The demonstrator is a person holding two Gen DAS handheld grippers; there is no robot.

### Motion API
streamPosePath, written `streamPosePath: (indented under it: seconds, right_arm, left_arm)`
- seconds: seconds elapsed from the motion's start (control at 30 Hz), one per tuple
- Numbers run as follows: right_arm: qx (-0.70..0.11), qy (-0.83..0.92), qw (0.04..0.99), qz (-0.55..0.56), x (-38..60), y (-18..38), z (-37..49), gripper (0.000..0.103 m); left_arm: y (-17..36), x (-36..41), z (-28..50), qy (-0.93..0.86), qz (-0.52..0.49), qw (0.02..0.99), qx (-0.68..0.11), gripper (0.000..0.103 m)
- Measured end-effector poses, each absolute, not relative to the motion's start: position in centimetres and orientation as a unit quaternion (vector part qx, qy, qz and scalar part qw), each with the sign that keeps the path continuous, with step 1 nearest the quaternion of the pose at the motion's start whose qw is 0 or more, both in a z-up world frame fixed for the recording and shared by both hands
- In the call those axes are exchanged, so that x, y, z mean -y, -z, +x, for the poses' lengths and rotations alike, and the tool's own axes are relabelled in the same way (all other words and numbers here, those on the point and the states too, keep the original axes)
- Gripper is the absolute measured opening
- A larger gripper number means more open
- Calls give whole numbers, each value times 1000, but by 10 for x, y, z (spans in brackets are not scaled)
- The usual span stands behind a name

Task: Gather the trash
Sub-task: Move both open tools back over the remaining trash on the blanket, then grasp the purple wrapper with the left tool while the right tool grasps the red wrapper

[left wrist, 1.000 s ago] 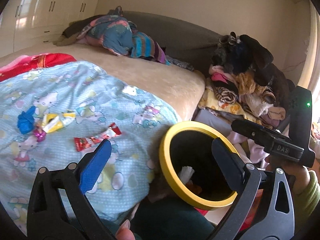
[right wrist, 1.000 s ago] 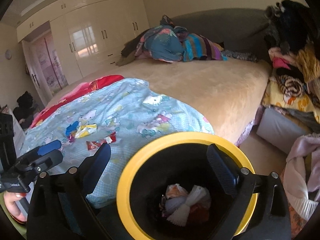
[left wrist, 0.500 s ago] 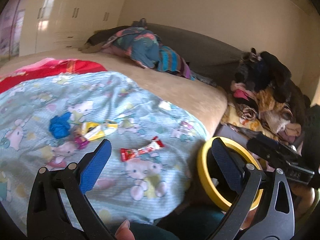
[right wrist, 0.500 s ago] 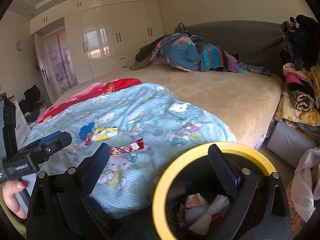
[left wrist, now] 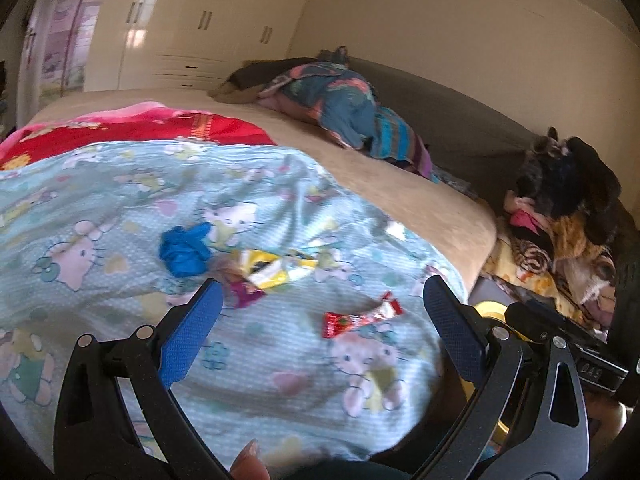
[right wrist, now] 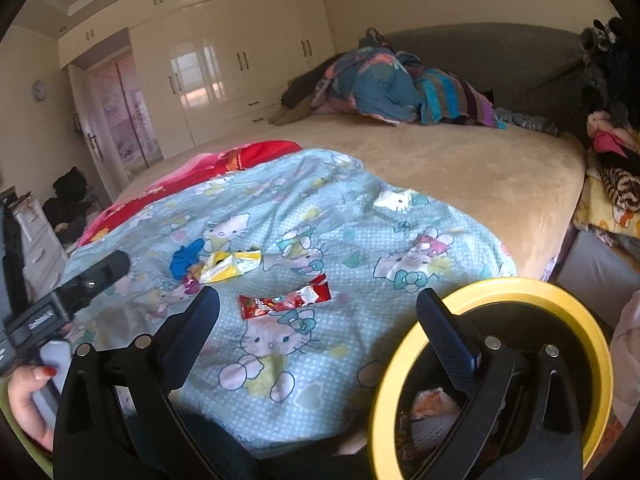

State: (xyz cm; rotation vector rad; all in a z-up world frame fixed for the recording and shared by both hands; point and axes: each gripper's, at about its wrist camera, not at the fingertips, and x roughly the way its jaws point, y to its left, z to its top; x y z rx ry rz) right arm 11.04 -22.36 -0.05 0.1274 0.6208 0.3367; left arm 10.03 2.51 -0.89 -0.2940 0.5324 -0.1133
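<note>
Trash lies on a light-blue cartoon-cat blanket (left wrist: 280,192) (right wrist: 352,216): a red wrapper (left wrist: 360,315) (right wrist: 285,300), a yellow-white wrapper (left wrist: 276,267) (right wrist: 230,263), a small pink wrapper (left wrist: 244,294) (right wrist: 191,283) and a crumpled blue piece (left wrist: 185,250) (right wrist: 185,258). A black bin with a yellow rim (right wrist: 496,286) (left wrist: 490,308) stands beside the bed, with crumpled trash (right wrist: 432,412) inside. My left gripper (left wrist: 318,320) is open and empty, just short of the red wrapper. My right gripper (right wrist: 318,320) is open and empty, its right finger over the bin's rim.
The tan bed (right wrist: 460,168) carries a heap of colourful clothes (right wrist: 396,88) at the far end and a red blanket (left wrist: 140,128) at left. A pile of clothes (left wrist: 560,216) sits right of the bed. Wardrobes (right wrist: 224,64) line the back wall.
Both grippers have swung left, away from the bin and toward the wrappers on the blanket. The bin has slid to the right edge of both views. Both stay open.
</note>
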Motion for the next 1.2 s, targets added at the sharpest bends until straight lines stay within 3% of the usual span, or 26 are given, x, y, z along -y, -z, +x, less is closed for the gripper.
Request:
streamPosePath:
  seconds: [0.77, 0.83, 0.87, 0.93, 1.0, 1.2]
  right_arm:
    - [-396, -105, 908, 82, 168, 88, 206, 95]
    - [-402, -121, 904, 82, 163, 92, 212, 86]
    - [-418, -132, 894, 93, 162, 97, 217, 76]
    - [-432, -141, 885, 99, 157, 106, 220, 69]
    - [-439, -153, 882, 82, 149, 114, 217, 54]
    - [-422, -187, 886, 45, 138, 115, 202, 32]
  left_arm:
    - [59, -71, 144, 10, -224, 919, -324, 92]
    - [63, -72, 148, 8, -228, 917, -328, 92]
    - [64, -72, 150, 9, -232, 915, -331, 92]
    - [67, -73, 155, 8, -237, 912, -336, 89]
    - [72, -73, 162, 8, -243, 907, -345, 85]
    - [86, -75, 178, 2, -256, 895, -365, 68]
